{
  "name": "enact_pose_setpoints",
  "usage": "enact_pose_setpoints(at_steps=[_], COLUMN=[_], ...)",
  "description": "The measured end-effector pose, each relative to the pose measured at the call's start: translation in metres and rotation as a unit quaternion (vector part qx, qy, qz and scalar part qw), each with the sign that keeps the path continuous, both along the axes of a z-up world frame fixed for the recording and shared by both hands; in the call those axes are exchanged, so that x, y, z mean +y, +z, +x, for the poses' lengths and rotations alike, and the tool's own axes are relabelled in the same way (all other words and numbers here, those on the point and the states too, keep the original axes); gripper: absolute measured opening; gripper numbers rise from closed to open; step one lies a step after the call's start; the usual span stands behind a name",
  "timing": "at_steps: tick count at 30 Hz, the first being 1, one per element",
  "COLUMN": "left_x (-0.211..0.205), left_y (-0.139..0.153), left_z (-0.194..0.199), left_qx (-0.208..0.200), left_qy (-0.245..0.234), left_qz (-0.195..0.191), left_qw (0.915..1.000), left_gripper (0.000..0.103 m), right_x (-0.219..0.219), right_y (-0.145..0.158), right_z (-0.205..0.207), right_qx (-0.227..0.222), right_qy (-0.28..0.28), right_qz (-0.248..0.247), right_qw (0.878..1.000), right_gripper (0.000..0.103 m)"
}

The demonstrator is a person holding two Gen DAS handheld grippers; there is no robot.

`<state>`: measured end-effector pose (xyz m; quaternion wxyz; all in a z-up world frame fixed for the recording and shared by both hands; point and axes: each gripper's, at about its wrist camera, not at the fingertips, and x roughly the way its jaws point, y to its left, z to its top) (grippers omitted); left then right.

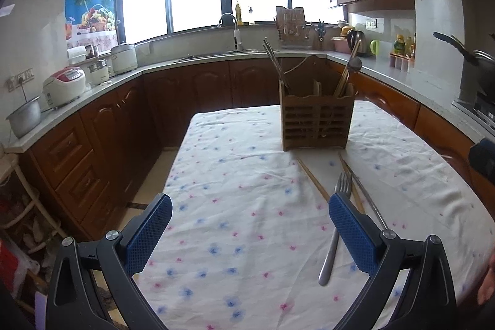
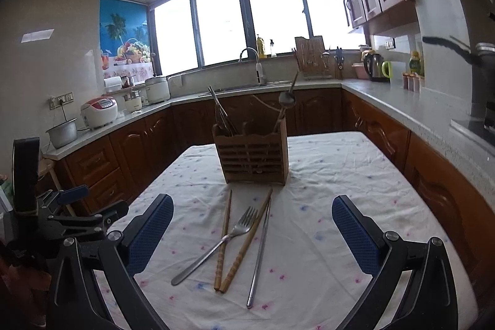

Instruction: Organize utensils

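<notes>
A wooden slatted utensil holder [image 2: 253,158] stands on the flowered tablecloth [image 2: 324,190] and holds chopsticks and a ladle. In front of it lie a metal fork [image 2: 216,245], two wooden chopsticks [image 2: 244,246] and a metal chopstick [image 2: 261,249]. My right gripper [image 2: 252,225] is open and empty above these utensils. My left gripper [image 1: 249,225] is open and empty over bare cloth. In the left wrist view the holder [image 1: 315,121] is ahead to the right, and the fork [image 1: 335,225] lies beside the right finger [image 1: 352,235].
Wooden cabinets and a grey counter [image 2: 402,110] wrap around the table. Rice cookers [image 1: 63,85], a sink tap [image 1: 230,20], a kettle [image 2: 372,67] and a pan [image 2: 458,50] sit on the counter. The left gripper's body [image 2: 62,212] shows at the right view's left edge.
</notes>
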<state>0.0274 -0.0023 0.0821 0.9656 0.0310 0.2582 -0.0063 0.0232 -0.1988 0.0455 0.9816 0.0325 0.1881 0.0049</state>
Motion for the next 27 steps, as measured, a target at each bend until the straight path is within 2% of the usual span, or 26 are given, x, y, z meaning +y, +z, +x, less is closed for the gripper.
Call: enact_pose_setpoints(at_steps=[6,10,18,27], left_x=[0.003,0.011,0.018,0.024], left_y=[0.007,0.003,-0.003,-0.006], left_z=[0.004,0.006,0.021,0.031], left_qx=[-0.006,-0.018,0.005,0.013], left_qy=[0.007,0.007,0.027,0.034], left_qz=[-0.002,-0.017,-0.008,-0.005], left_qw=[0.9999,0.9997,0.9996,0.9993], left_gripper=[0.102,0.102,0.102,0.102], right_x=[0.006,0.007,0.004,0.002], right_y=[0.012,0.003,-0.018,-0.024], right_z=[0.002,0.006,0.015,0.016], right_qx=[-0.007,-0.005,0.021,0.02], right_qy=[-0.001,-0.01,-0.014,-0.015], right_qz=[-0.019,-0.031,-0.026,-0.023], right_qw=[1.0,0.999,0.999,0.999], right_gripper=[0.103,0.103,0.103,0.103])
